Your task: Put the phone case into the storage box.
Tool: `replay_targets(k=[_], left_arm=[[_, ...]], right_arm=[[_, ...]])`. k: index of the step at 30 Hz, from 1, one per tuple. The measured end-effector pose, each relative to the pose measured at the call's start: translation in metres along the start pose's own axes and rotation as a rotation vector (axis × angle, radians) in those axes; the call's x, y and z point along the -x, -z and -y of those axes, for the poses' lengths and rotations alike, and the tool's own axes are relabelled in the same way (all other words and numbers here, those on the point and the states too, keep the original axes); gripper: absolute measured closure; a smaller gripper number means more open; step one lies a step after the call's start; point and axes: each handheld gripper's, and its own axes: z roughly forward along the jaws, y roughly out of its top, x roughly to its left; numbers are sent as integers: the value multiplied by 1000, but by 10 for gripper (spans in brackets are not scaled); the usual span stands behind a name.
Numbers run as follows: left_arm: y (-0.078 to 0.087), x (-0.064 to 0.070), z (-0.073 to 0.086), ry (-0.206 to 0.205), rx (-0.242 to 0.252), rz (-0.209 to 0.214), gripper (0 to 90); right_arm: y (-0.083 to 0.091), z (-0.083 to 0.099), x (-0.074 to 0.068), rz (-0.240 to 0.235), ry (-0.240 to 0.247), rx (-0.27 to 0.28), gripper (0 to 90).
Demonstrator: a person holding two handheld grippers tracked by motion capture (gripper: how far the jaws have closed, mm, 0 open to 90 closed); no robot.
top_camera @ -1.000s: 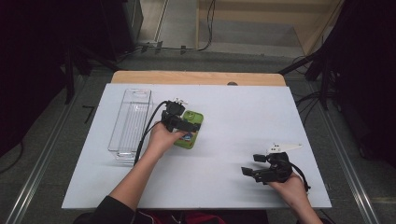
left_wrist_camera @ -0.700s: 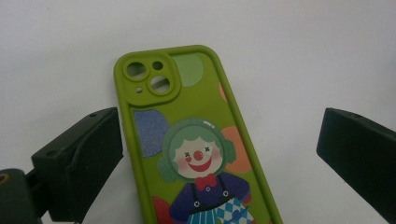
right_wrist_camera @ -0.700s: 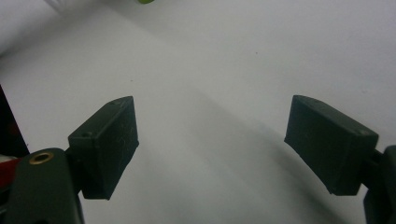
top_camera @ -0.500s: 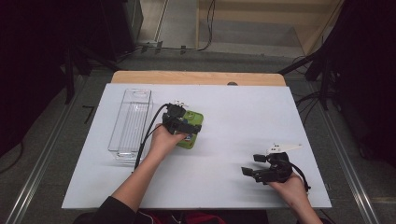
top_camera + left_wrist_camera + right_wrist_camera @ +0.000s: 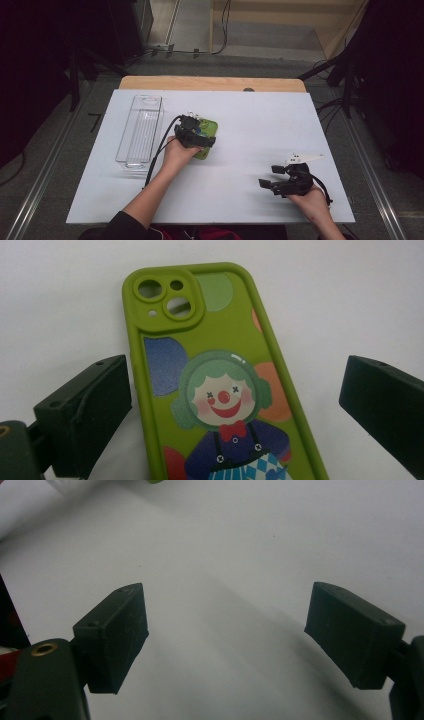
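White table [image 5: 240, 130], dark room around it, clear bin [image 5: 140, 129] on the left side. Compared with half a second back, my left tongs [image 5: 200, 134] have crept slightly further over the green phone case [image 5: 220, 390]; right side hasn't budged. I read that as the final approach to a pick, no grasp yet. Left tongs: wide open, jaws straddling the case's two long edges with gaps on both sides, touching nothing as far as I can see. The case lies flat, clown print up, just right of the bin. Right tongs [image 5: 278, 176]: also wide open, empty, parked over bare table at near right, well apart from the case.
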Motion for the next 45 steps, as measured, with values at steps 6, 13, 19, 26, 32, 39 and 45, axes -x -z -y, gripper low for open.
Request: replay_targets(k=[6, 13, 19, 26, 32, 39, 45], left_arm=[[-5, 1, 3, 4, -8, -18, 8], [-7, 3, 5, 5, -7, -39, 8], [-9, 5, 5, 6, -8, -59, 9], [-11, 11, 7, -19, 0, -110, 22], [-12, 15, 9, -45, 2, -155, 63], [-12, 17, 10, -49, 7, -187, 106], [-11, 18, 12, -45, 17, -188, 122]], right_arm=[[0, 0, 0, -1, 1, 1, 154], [0, 0, 0, 0, -2, -2, 153], [0, 0, 0, -4, -3, 6, 153], [1, 0, 0, -8, -9, 12, 153], [0, 0, 0, -5, -7, 8, 154], [0, 0, 0, -3, -9, 8, 154], [0, 0, 0, 0, -6, 6, 154]])
